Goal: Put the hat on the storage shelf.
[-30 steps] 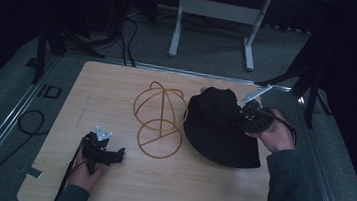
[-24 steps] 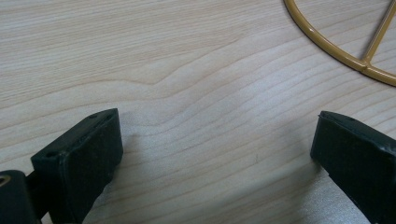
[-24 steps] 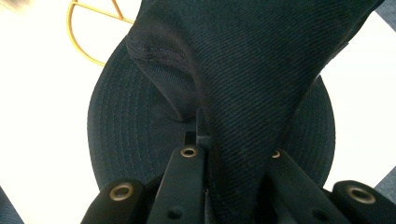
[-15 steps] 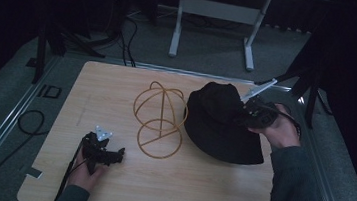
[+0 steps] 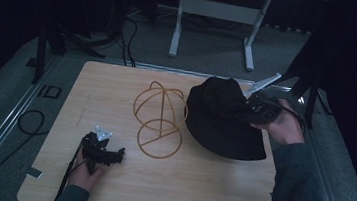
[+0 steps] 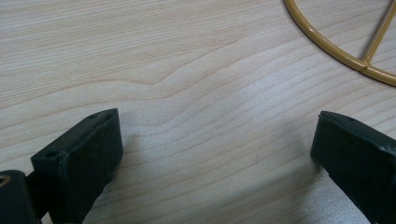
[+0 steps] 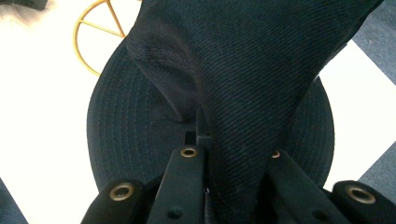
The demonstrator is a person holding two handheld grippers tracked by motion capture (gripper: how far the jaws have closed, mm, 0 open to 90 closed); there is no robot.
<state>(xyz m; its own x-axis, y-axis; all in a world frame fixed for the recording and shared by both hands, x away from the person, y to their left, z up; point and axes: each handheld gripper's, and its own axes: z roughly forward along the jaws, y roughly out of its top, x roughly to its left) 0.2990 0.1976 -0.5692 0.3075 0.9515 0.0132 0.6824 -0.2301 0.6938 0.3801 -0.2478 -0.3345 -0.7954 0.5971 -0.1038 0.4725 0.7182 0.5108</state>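
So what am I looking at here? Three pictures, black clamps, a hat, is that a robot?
No robot: a person holds a two-jaw clamp tool in each hand. The high view looks down on a wooden table. The other two come from cameras riding on the tools, looking along their black jaws. On the table stand a gold wire hat stand and a black bucket hat. The right gripper pinches the hat's crown fabric, pulling it up while the brim lies flat. The left gripper rests open over bare wood, beside the stand's base ring.
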